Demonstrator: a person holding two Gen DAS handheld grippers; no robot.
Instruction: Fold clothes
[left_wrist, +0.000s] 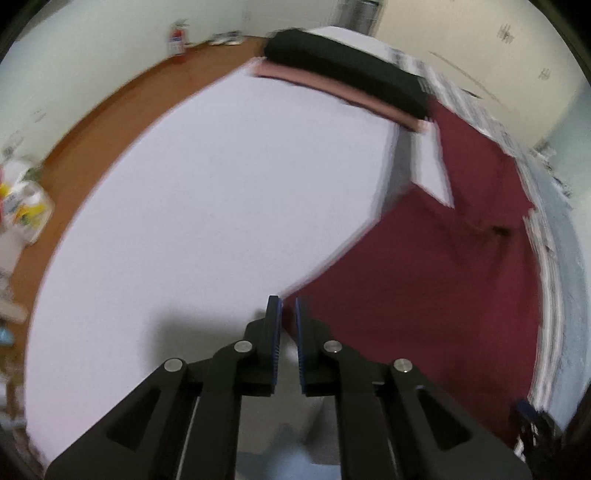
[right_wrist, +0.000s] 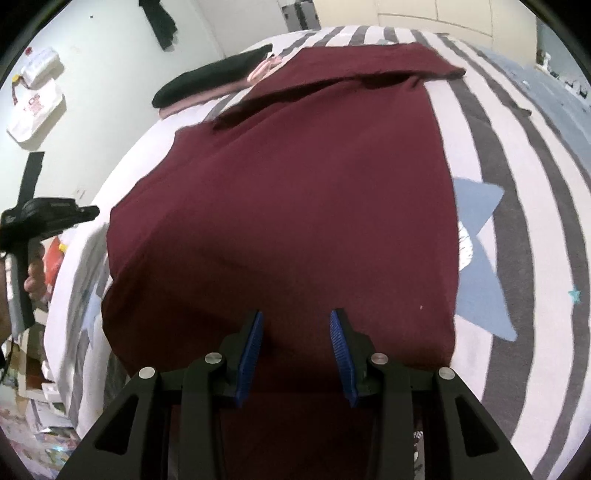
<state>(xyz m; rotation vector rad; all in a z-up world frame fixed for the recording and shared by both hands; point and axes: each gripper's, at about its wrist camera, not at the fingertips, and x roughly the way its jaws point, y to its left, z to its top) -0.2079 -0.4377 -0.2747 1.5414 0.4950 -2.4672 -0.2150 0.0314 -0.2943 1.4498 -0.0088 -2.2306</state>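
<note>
A maroon shirt (right_wrist: 288, 206) lies spread flat on the striped bedcover (right_wrist: 517, 206), with a sleeve folded across its far end. My right gripper (right_wrist: 297, 332) hovers over the shirt's near hem, open, with cloth below the gap and nothing pinched. In the left wrist view my left gripper (left_wrist: 286, 314) is shut, its tips at the near end of the maroon shirt's (left_wrist: 424, 277) edge where it meets the white cover (left_wrist: 221, 184). No cloth shows between its pads. The right wrist view shows that gripper (right_wrist: 94, 212) in a hand at the far left, beside the shirt.
A folded black garment (left_wrist: 343, 70) rests on a pink one (left_wrist: 332, 92) at the bed's far corner. Brown floor (left_wrist: 110, 107) runs along the bed's left side, with bags (left_wrist: 22, 206) and a fire extinguisher (left_wrist: 177, 40) by the wall. Clutter sits low beside the bed (right_wrist: 40, 424).
</note>
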